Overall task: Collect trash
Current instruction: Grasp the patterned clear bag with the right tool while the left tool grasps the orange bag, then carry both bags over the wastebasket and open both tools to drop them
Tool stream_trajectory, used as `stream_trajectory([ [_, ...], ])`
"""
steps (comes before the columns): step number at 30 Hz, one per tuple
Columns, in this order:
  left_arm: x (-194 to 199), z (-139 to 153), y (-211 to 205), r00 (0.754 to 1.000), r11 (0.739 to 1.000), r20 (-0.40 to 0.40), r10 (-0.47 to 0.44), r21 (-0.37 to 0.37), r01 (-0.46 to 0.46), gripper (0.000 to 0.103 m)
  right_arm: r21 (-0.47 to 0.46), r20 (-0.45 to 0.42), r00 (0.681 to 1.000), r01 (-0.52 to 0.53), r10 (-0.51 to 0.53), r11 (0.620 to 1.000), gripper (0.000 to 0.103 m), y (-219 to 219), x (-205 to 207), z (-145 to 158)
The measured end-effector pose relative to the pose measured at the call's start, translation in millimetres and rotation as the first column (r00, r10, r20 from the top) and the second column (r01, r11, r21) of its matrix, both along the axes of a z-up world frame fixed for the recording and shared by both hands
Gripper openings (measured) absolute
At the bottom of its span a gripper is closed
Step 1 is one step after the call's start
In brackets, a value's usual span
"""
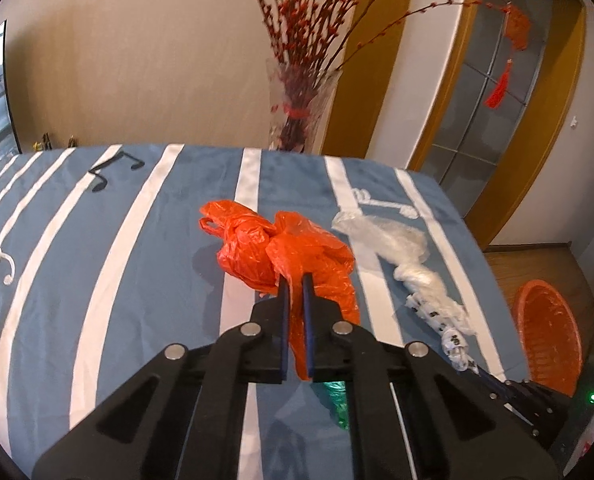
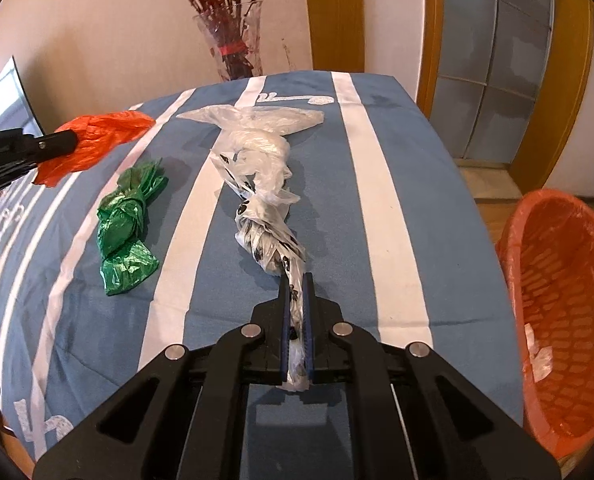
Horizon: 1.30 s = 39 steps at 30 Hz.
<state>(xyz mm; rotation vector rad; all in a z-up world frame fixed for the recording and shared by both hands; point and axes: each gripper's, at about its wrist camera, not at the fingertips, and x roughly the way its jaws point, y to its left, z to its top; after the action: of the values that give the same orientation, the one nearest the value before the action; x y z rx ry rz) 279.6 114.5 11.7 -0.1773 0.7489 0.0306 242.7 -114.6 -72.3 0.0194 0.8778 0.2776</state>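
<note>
Left wrist view. Left gripper (image 1: 296,280) pinching a fold of the orange bag (image 1: 285,248); film visible between the blue pads, jaws nearly together. Rest of the orange bag bunched on the striped cloth (image 1: 117,240), ahead of the fingers. Clear bag (image 1: 409,268) lying to the right, stretched toward the near right corner, where the right gripper (image 1: 497,390) is just visible at its tail. Green bag (image 1: 337,400) partly hidden beneath the left gripper body. Bin (image 1: 549,336), lined in orange, standing off the right table edge. Vase (image 1: 297,108) of red twigs behind the table, clear of the work.

Right wrist view. Right gripper (image 2: 296,280) clamped on the twisted tail of the clear bag (image 2: 257,152); printed film squeezed between the pads, remainder trailing away across the striped cloth (image 2: 377,200). Green bag (image 2: 127,232) loose on the cloth at left, not held. Left gripper (image 2: 63,140) at far left, gripping the orange bag (image 2: 97,136), which looks partly raised off the cloth. Bin (image 2: 565,300) close at right, mouth tilted toward the table.

Step in hand, judged: both grasps made, lift-off under way. Next move: raise each bag free of the cloth, carry rightward over the bin mouth, release only once the trailing film is past the rim. Long clear tail liable to drag or snag on the table edge. Green bag left for a later pick.
</note>
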Motion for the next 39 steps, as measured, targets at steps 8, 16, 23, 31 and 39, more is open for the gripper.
stream_trajectory([
  [8, -18.7, 26.5, -27.2, 0.996, 0.998, 0.062, -0.066, 0.022, 0.065, 0.007, 0.092, 0.042, 0.999, -0.001, -0.003, 0.996, 0.006, -26.3, -25.5, 17.5],
  [16, -31.3, 36.8, -70.1, 0.985, 0.989, 0.083, -0.148, 0.031, 0.146, 0.007, 0.120, 0.131, 0.991, 0.024, -0.040, 0.993, 0.006, -55.8, -51.8, 48.8],
  [23, -37.1, 40.6, -116.8, 0.969, 0.973, 0.091, -0.231, 0.025, 0.229, 0.007, 0.158, 0.179, 0.971, 0.130, -0.158, 0.979, 0.006, -106.6, -62.8, 67.2],
  [31, -42.7, 37.0, -187.6, 0.927, 0.931, 0.094, -0.363, 0.007, 0.364, 0.007, 0.201, 0.197, 0.933, 0.261, -0.300, 0.944, 0.006, -170.2, -75.1, 74.8],
  [39, -45.0, 18.8, -254.9, 0.878, 0.878, 0.068, -0.475, -0.036, 0.478, 0.007, 0.250, 0.157, 0.893, 0.377, -0.421, 0.892, 0.006, -226.7, -83.2, 67.6],
])
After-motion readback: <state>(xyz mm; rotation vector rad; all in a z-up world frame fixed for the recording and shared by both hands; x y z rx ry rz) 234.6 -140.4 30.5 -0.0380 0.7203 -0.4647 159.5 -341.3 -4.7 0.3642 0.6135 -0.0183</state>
